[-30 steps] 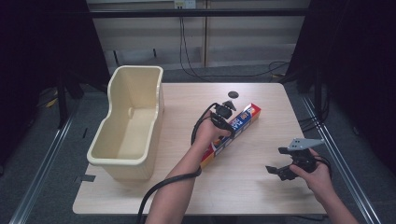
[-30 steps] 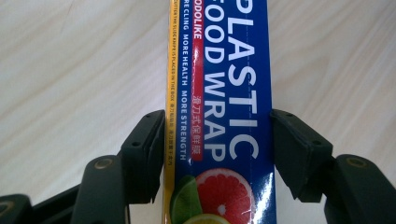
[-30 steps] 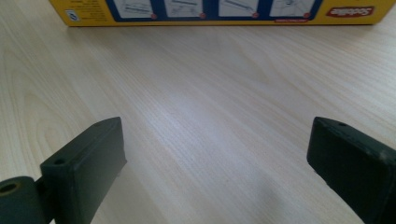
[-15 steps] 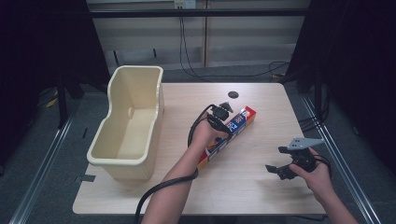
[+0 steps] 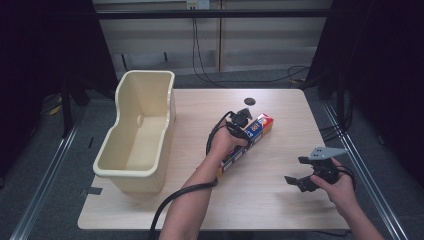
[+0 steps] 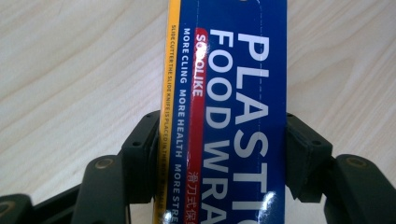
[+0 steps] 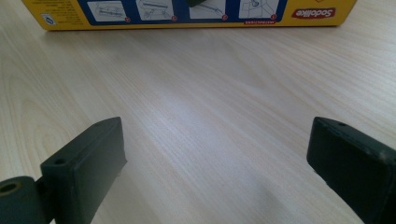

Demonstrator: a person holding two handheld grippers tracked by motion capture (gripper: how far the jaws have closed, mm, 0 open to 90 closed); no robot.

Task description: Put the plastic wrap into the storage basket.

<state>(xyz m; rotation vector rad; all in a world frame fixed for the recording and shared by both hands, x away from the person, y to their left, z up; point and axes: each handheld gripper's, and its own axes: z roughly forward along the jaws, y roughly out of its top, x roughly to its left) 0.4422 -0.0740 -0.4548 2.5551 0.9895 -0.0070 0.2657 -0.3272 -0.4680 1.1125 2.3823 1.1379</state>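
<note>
A long blue and yellow plastic food wrap box (image 5: 260,126) lies slantwise at the middle of the table. My left gripper (image 5: 240,122) comes down on it from above. In the left gripper view the two black jaws press against both long sides of the box (image 6: 224,93), so the left gripper (image 6: 219,154) is shut on it. My right gripper (image 5: 298,173) hovers low over the table's right front part, open and holding nothing. The right gripper view has its jaws wide apart over bare wood (image 7: 217,158), with the box's yellow side (image 7: 187,11) farther off.
A tall cream plastic bin (image 5: 167,115) stands on the table's left side. A small black round spot (image 5: 249,101) sits near the far edge. The left gripper's cable (image 5: 175,197) trails along the forearm toward the front edge.
The left gripper and the box have shifted slightly to the left. The right gripper has stayed where it was.
</note>
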